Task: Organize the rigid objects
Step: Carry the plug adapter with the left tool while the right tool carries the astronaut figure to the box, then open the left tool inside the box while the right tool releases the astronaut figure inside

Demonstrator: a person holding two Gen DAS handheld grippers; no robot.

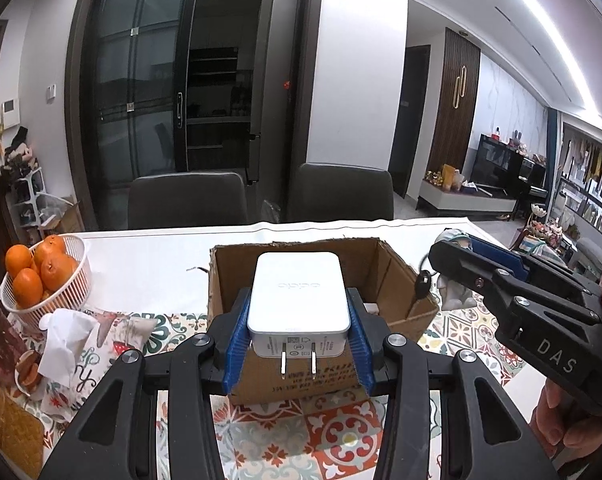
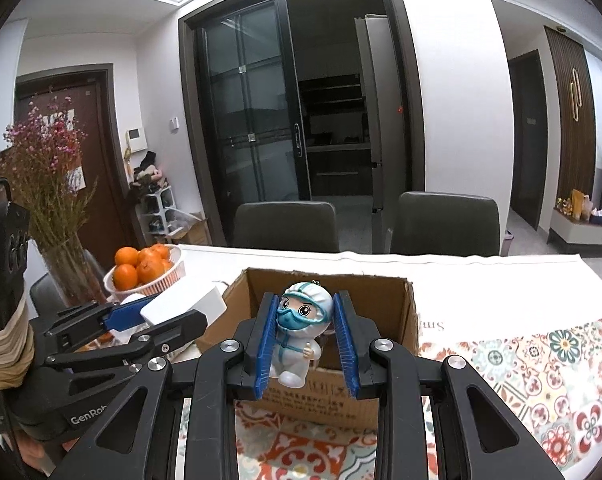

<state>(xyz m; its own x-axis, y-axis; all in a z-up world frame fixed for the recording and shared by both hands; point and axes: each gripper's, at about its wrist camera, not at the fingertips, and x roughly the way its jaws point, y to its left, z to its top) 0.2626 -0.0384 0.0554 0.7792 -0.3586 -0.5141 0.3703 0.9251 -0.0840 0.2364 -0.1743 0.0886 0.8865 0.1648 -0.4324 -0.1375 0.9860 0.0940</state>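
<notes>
Working over counter w/ patterned cloth, cardboard box sitting open-topped in the middle. Holding 2 items above the box at once, so prob. mid-drop-off step. Left hand-held gripper clamping on white charger, prongs pointing back toward camera, hanging over box's near wall. Right hand-held gripper pinching figurine in white suit + blue goggles, also hovering at box's near edge. Next move likely calling for pushing each fwd over the opening, lowering, then releasing 1 at a time. Crowding a risk: both grippers sitting close together. Standing off to the left: basket of oranges, tissue pack, vase of dried flowers. Nothing blocking the opening itself; box contents hard to tell.
</notes>
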